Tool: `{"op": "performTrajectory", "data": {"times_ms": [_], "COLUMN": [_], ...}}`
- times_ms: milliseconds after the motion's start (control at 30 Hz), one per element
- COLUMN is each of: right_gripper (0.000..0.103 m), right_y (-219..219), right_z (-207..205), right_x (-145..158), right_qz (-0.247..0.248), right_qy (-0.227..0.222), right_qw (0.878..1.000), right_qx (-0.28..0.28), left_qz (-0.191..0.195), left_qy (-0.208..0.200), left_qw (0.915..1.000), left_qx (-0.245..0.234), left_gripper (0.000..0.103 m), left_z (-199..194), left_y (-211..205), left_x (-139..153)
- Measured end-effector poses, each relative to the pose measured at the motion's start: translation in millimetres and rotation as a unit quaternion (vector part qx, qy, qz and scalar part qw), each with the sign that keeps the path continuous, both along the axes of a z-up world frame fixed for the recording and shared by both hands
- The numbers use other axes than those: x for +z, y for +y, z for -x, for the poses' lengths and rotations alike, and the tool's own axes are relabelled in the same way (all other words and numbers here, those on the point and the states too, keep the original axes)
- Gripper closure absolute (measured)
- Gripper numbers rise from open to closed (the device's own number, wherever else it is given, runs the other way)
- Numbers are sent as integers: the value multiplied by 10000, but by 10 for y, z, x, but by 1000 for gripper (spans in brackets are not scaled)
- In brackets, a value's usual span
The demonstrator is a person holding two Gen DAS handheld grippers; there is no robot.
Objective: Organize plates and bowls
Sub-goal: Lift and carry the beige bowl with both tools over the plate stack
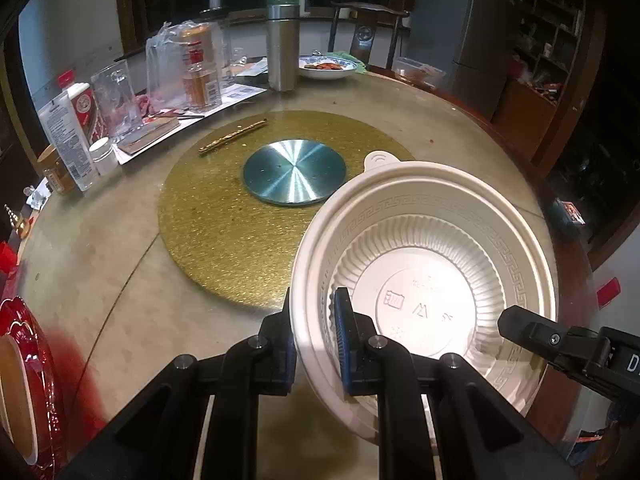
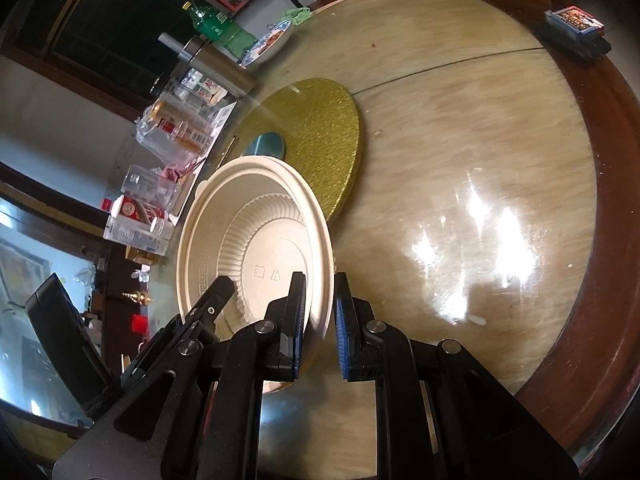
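Cream-white round plastic bowl (image 1: 432,280), ribbed on its inner wall and banded with a key pattern below the rim, is held tilted above the round beige table (image 1: 120,280), its opening facing both cameras. In the left wrist view it sits at 4 o'clock from the gold glitter turntable disc (image 1: 224,232), overlapping that disc's near edge.

Left gripper (image 1: 316,340): fingers narrowed onto the bowl's rim, one blue pad (image 1: 342,328) inside the wall and the other outside, both touching the plastic. The bowl is gripped at its 8 o'clock edge in this view.

Right gripper (image 2: 320,324): one finger lies inside the bowl and the other outside, with the rim passing between them. The inner pad appears to touch the wall; a small gap shows beside the outer blue pad (image 2: 342,332), so full contact on that side cannot be confirmed.

A brushed silver metal disc (image 1: 294,176) lies at the turntable's centre. A red-rimmed plate (image 1: 36,380) sits at 8 o'clock, at the table edge. At 12 o'clock stand a stainless steel flask (image 1: 283,48) and a blue-and-white dish of food (image 1: 328,67).
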State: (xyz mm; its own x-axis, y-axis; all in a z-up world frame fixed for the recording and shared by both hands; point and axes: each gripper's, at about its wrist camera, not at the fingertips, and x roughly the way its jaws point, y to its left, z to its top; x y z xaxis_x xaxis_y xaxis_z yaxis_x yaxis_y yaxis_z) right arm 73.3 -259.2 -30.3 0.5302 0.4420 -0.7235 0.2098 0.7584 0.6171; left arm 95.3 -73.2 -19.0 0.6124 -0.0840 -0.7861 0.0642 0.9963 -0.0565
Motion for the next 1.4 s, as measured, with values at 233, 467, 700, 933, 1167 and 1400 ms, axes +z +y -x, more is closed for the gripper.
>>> {"op": "performTrajectory", "data": {"times_ms": [233, 467, 700, 933, 1167, 1400], "right_gripper": [90, 90, 89, 90, 90, 90], "right_y": [135, 264, 394, 545, 666, 786], "right_z": [-7, -14, -21, -14, -29, -61], "right_x": [25, 38, 96, 172, 165, 225], "right_qz": [46, 119, 185, 228, 211, 240], "right_qy": [-46, -74, -143, -258, -267, -326], "right_qw": [9999, 9995, 9988, 9976, 9965, 9949], "right_qx": [142, 292, 423, 597, 761, 923], "left_qz": [29, 71, 119, 134, 97, 121], "left_qy": [-24, -26, -71, -140, -123, -141], "left_qw": [9999, 9998, 9995, 9989, 9983, 9975], "left_qx": [104, 197, 276, 420, 557, 685], "left_gripper": [88, 88, 88, 88, 88, 87], "left_z": [55, 78, 124, 192, 234, 290], "left_y": [120, 261, 378, 524, 630, 739], "left_x": [11, 1, 42, 95, 100, 143]}}
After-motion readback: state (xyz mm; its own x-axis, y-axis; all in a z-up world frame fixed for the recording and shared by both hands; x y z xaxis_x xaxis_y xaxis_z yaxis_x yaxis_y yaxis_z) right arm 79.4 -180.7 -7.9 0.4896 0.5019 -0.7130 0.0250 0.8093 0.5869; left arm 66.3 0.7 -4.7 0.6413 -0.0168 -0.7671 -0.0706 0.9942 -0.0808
